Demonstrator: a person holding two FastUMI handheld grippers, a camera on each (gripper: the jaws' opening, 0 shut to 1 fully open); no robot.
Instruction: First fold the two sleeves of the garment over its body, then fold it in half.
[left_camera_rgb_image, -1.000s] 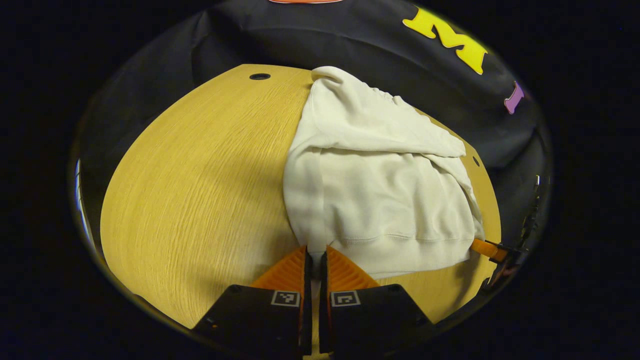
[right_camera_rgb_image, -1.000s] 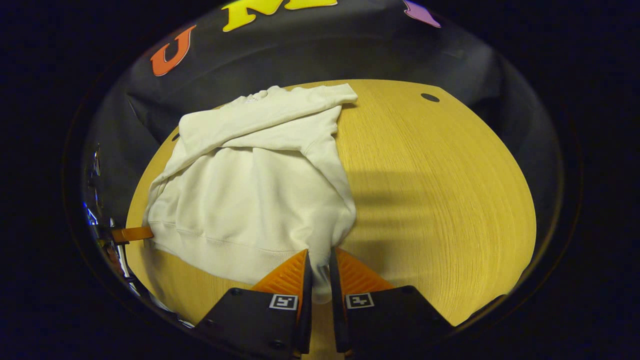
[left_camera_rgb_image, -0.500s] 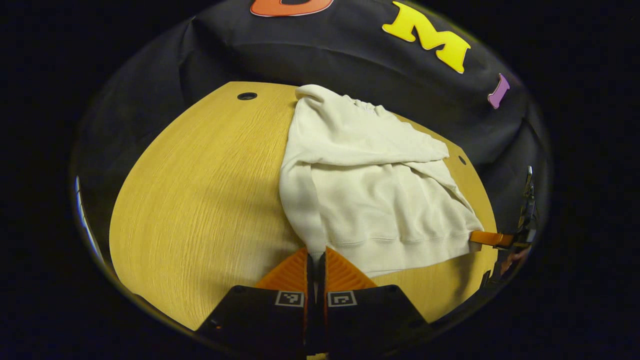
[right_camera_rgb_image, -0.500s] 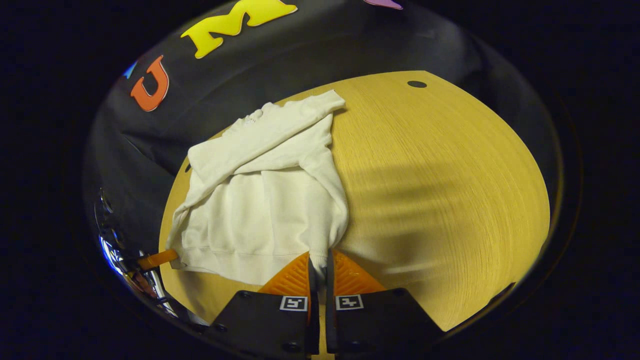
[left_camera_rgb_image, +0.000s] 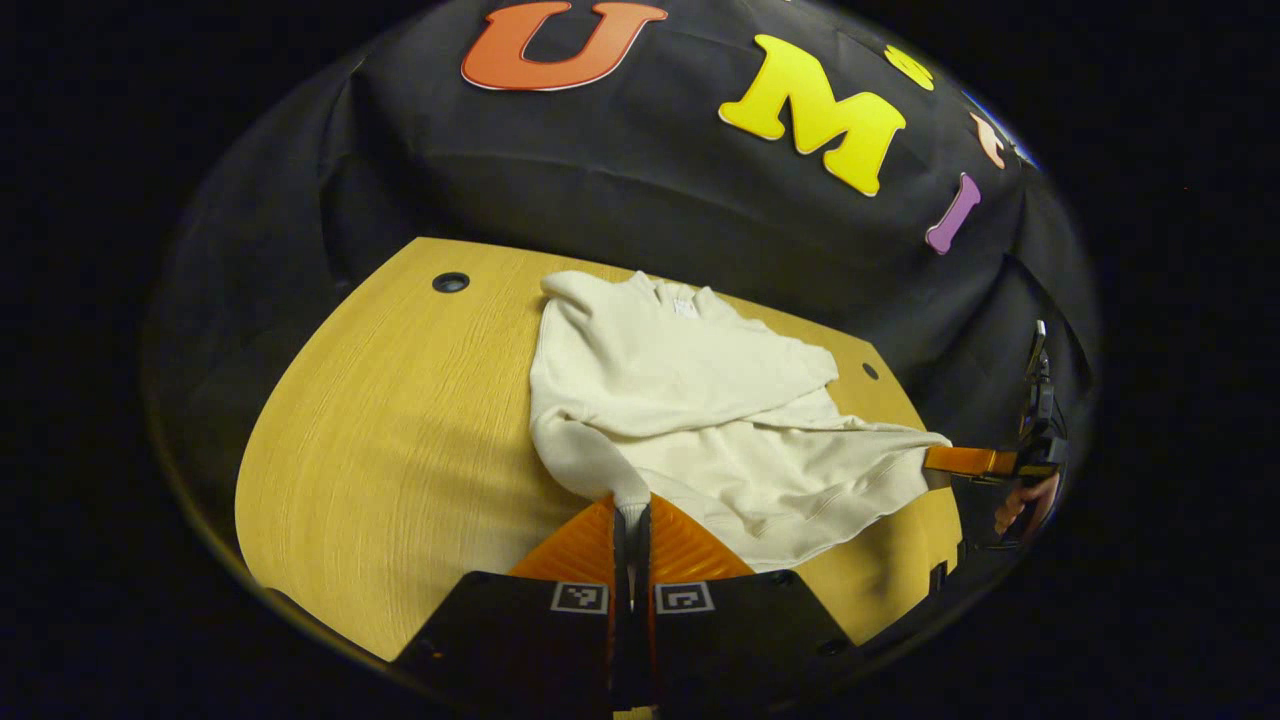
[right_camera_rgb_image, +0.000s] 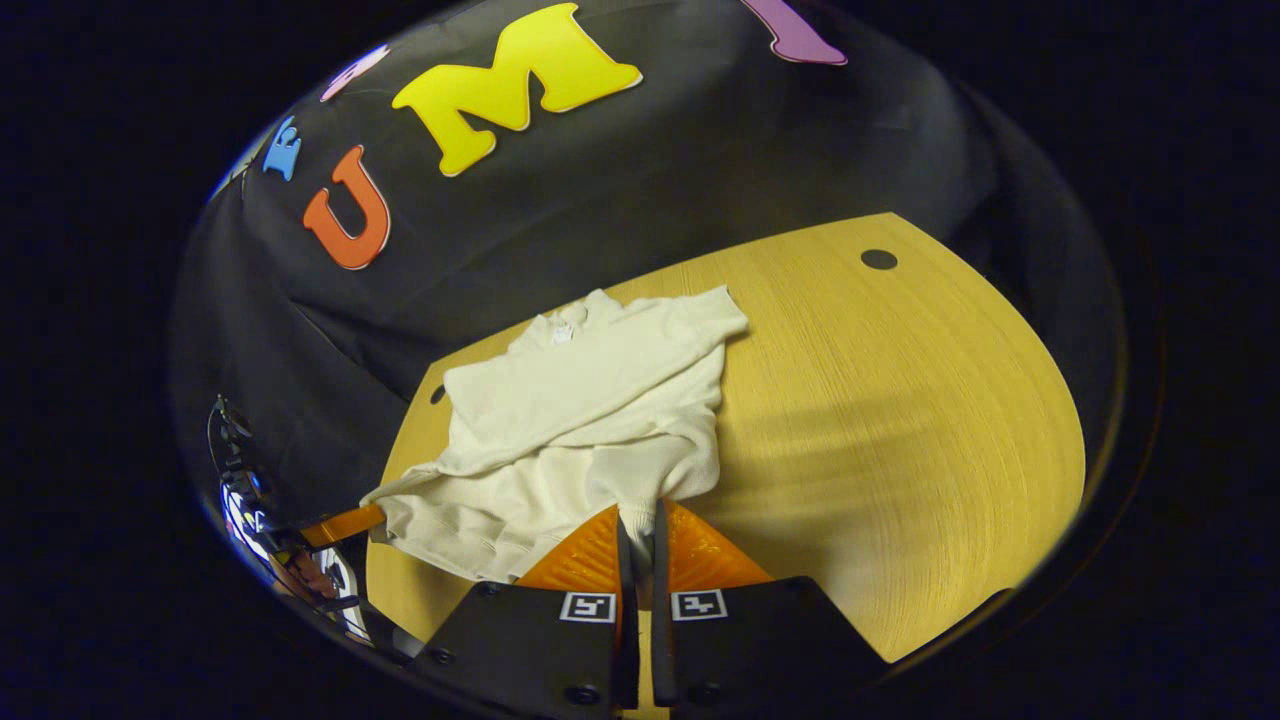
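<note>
We see a pale yellow wood-grain table (left_camera_rgb_image: 380, 460) carrying a cream-white sweatshirt (left_camera_rgb_image: 690, 410), its sleeves folded across the body and its near hem lifted off the surface. Our left gripper (left_camera_rgb_image: 630, 520) has its orange ribbed fingers pressed together on one hem corner. Our right gripper (right_camera_rgb_image: 637, 525) pinches the other hem corner the same way, with cloth caught between its fingers.
</note>
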